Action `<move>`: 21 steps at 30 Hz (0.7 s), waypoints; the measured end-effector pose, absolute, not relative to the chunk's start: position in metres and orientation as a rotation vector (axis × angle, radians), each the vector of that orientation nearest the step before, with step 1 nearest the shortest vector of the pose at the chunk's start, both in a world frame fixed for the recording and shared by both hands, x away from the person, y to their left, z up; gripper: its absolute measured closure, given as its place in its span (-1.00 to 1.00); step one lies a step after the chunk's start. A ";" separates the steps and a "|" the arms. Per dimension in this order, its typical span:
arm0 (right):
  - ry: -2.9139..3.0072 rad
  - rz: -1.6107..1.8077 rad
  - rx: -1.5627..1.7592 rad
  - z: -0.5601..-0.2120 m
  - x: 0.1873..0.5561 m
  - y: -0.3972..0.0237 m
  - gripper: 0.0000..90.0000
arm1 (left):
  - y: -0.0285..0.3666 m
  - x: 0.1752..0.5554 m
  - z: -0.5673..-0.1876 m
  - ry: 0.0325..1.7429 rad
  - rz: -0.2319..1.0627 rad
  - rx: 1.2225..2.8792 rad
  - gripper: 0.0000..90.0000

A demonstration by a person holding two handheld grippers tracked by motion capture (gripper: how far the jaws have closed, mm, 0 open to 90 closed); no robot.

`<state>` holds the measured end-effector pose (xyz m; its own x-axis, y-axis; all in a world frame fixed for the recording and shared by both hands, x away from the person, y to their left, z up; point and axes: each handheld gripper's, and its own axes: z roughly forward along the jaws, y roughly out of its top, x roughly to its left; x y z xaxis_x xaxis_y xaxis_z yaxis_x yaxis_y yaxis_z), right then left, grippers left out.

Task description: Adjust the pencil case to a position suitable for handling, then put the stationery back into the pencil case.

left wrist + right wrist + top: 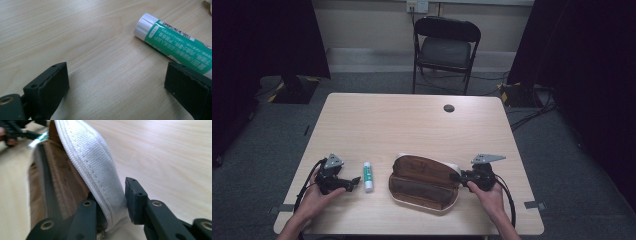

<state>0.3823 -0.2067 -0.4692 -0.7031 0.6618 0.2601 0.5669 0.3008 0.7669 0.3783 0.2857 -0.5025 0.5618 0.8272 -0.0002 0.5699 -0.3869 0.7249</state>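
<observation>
Hands hold two claws low over a wooden desk [412, 125]. Left claw [353, 182] gapes, released, beside a green glue stick [368, 176]; right claw [458, 178] pinches the white rim of an unzipped brown pouch [424, 182].

Light wood bench [412, 125] standing on grey carpet [562, 160], round dark grommet [449, 108] sitting near far edge. Black folding chair [446, 47] standing beyond bench, facing it, well apart. Dark curtains [262, 40] hanging at both sides. Cables [532, 112] lying on floor at right. Yellow-black tape [277, 92] showing on floor at left. Wall socket [417, 6] sitting above chair.
</observation>
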 end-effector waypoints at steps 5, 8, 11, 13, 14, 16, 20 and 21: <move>2.379 1.335 1.197 -0.469 0.387 -0.208 0.32 | 0.286 0.378 -0.503 1.115 0.478 2.105 -0.89; 2.346 1.330 1.220 -0.468 0.387 -0.209 0.21 | 0.286 0.378 -0.503 1.115 0.478 2.105 -0.89; 2.318 1.318 1.240 -0.467 0.386 -0.210 0.07 | 0.285 0.378 -0.503 1.117 0.476 2.101 -0.89; 2.299 1.305 1.253 -0.466 0.384 -0.210 -0.02 | 0.285 0.378 -0.503 1.115 0.476 2.100 -0.89; 2.304 1.306 1.250 -0.465 0.383 -0.211 -0.06 | 0.285 0.378 -0.503 1.115 0.477 2.100 -0.89; 2.290 1.326 1.246 -0.463 0.378 -0.212 -0.17 | 0.285 0.378 -0.503 1.115 0.475 2.100 -0.89; 2.276 1.345 1.230 -0.457 0.370 -0.218 -0.27 | 0.285 0.378 -0.503 1.116 0.476 2.100 -0.89; 2.271 1.355 1.232 -0.456 0.368 -0.220 -0.28 | 0.285 0.378 -0.503 1.115 0.477 2.100 -0.89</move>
